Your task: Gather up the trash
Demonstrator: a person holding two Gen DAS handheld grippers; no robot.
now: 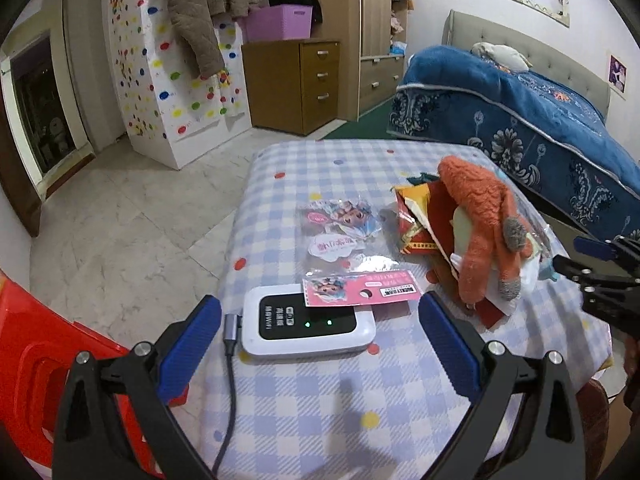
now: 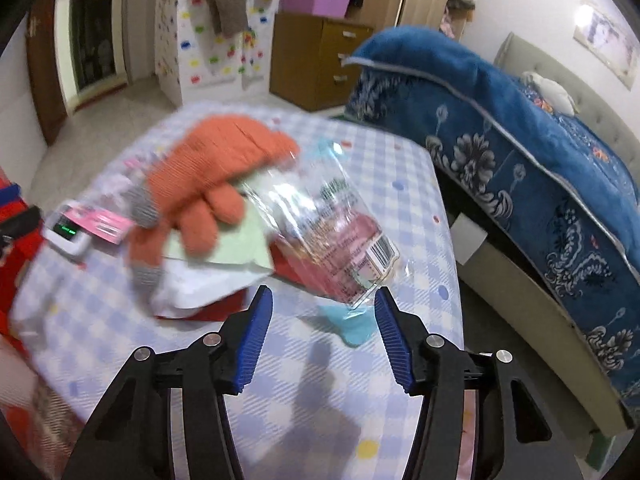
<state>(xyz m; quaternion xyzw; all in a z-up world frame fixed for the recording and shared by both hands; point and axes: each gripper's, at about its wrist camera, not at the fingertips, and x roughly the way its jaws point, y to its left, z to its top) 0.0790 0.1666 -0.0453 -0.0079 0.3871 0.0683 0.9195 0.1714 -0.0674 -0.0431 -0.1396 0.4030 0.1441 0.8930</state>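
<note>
The left gripper (image 1: 320,322) is wide apart and holds nothing; between its blue pads (image 1: 192,344) lies a white wifi box (image 1: 308,328) on the tabletop (image 1: 320,412), with a grey cable (image 1: 230,364) plugged in its left end. A pink card (image 1: 360,288) rests partly over the top edge of the box. Just behind the card lies a clear sticker bag (image 1: 340,232) with cartoon pictures, flat on the checked cloth.

To the right of it is a pile of trash: red and yellow wrappers (image 1: 412,220), and white paper (image 1: 516,280). An orange glove (image 1: 480,224) with grey fingertips lies over this pile. The right gripper (image 1: 596,268) shows at the right edge of the left wrist view, close to the pile.

In the right wrist view the right gripper (image 2: 324,320) is about half wide and grips nothing. The lower edge of a clear wrapper (image 2: 340,232) with a barcode lies just in front of its pads (image 2: 256,336), between them but not pressed. A light blue scrap (image 2: 352,324) lies under this wrapper. The picture is blurred here, so small details are not clear.

Beyond the tabletop there is a bed (image 1: 520,120) with a blue blanket on the right, a brown drawer cabinet (image 1: 296,84) with a purple basket (image 1: 280,20) on it, and a white cupboard (image 1: 176,80) with colour dots. A red stool (image 1: 36,360) stands at the left, near the tabletop.
</note>
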